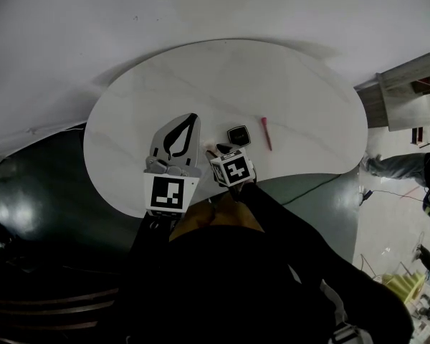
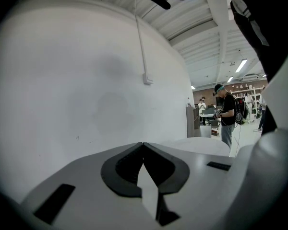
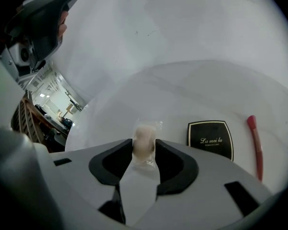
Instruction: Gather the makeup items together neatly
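**Fig. Right gripper holding one makeup item over the counter, seen from the head and from both grippers.**

We see the right gripper [image 3: 144, 146] with its fingers clamped on a wrapped sponge [image 3: 145, 137], a small beige pad in a clear film. The grip sits at the very tips of the fingers, and part of the wrapper stands out beyond them. The left gripper [image 2: 143, 150] has its fingers together with nothing between them, and it hangs off to the left of the right fingers, taking no part in the grip.

We judge the main risk to be loss of the sponge. The film looks slippery and the pad soft, so a tip-only hold may let it slide out or twist as the hand travels. A release from too high could let so light a thing bounce or skid away from the group. A second risk is contact: fingers brought down close to the other items could push them apart.

The black case [image 3: 210, 139] lies flat on the counter [image 1: 272, 77], just beyond the right fingers and a little to their right. The red stick [image 3: 255, 147] lies farther to the right, apart from the case. Being round, it would probably roll if nudged. The sponge itself is between the fingers, above the counter and near the case's left side.
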Demonstrator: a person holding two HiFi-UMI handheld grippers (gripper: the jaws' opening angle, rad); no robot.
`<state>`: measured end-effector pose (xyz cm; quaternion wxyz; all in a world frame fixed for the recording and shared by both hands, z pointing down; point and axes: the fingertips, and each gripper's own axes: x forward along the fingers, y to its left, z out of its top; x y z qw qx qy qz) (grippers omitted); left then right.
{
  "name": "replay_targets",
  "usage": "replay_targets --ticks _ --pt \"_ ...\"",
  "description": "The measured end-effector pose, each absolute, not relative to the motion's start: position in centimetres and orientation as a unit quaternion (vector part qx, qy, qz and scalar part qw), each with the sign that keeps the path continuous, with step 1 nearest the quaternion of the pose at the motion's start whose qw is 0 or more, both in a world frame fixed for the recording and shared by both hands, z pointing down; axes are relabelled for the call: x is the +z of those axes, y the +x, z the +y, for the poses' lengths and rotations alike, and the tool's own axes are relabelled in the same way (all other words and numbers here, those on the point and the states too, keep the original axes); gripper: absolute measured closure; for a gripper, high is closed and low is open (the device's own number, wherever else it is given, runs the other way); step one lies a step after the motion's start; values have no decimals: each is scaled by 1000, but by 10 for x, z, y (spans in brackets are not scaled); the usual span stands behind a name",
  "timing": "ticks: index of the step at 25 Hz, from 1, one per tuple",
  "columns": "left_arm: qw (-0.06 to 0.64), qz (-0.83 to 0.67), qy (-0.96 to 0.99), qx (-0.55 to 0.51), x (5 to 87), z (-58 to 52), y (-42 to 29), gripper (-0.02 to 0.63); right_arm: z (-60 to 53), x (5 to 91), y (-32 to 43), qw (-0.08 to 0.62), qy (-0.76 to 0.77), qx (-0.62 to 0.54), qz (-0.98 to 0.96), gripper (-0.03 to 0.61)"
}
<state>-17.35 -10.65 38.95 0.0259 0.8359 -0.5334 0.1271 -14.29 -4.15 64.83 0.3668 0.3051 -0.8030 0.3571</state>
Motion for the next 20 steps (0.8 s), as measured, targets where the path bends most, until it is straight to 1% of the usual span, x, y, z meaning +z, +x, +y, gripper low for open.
replay_targets --ticks 7,12,20 --pt "27 -533 836 127 392 -104 -174 597 -51 649 -141 352 332 351 -801 413" --pt "27 -532 837 127 391 -103 -174 597 -52 645 -141 355 335 335 -806 411" --pt "24 -533 835 132 391 -105 -180 597 -59 620 -140 333 345 311 -821 399"
